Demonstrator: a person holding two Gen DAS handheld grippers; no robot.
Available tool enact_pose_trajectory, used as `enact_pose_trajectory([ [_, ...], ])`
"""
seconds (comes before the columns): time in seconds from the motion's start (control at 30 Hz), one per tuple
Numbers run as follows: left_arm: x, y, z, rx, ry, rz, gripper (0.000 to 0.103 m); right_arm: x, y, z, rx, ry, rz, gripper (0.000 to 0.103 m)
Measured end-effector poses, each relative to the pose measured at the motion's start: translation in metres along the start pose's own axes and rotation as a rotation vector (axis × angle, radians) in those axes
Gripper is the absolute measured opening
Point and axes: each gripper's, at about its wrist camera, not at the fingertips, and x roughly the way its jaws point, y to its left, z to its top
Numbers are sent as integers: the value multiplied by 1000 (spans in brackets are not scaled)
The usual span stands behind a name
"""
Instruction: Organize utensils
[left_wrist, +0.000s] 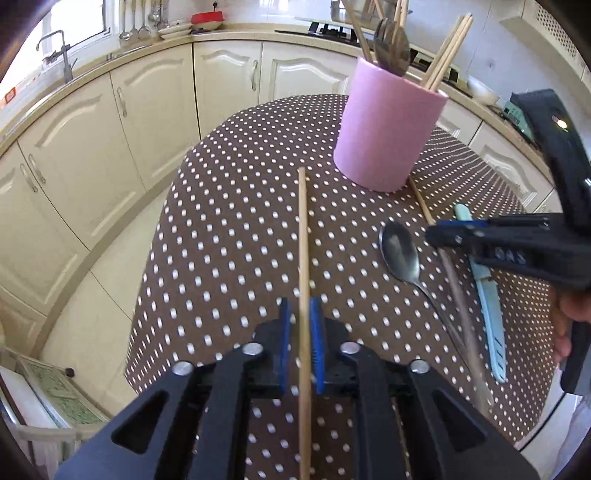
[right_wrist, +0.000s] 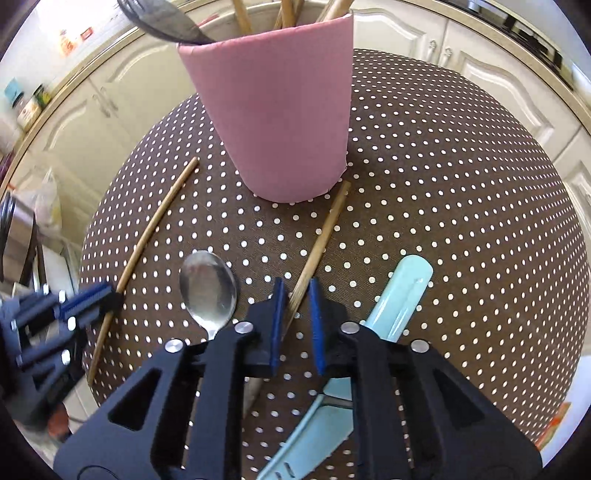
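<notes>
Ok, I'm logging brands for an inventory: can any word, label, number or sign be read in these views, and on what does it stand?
No text can be read in these views.
Raised marking on the side of the right gripper: blurred.
Labels on the jars on the counter: too small.
Stickers on the wall: blurred.
Orange sticker by the window: too small.

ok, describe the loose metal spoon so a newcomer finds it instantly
Start at the tall pink utensil cup on the dotted brown tablecloth. In front of it, between two loose wooden chopsticks, lies the shiny metal spoon, bowl up: the only metal piece on the cloth.
</notes>
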Motion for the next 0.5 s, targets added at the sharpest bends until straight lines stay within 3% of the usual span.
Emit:
enact_pose_trajectory([
  [0.13, 12, -1, 19, 20, 39, 10, 24, 1, 0, 3, -12, 8, 9, 12],
  [0.33, 30, -5, 46, 49, 91, 21, 25, -1, -7, -1, -22, 16, 19, 12],
  [0.43, 33, -9, 49, 71, 87, 42, 20, -1, -10, -4, -19, 12, 26, 12],
  [0.5, 34, -10, 48, 66, 72, 41, 7, -2, -13, -5, -14, 2, 33, 12],
])
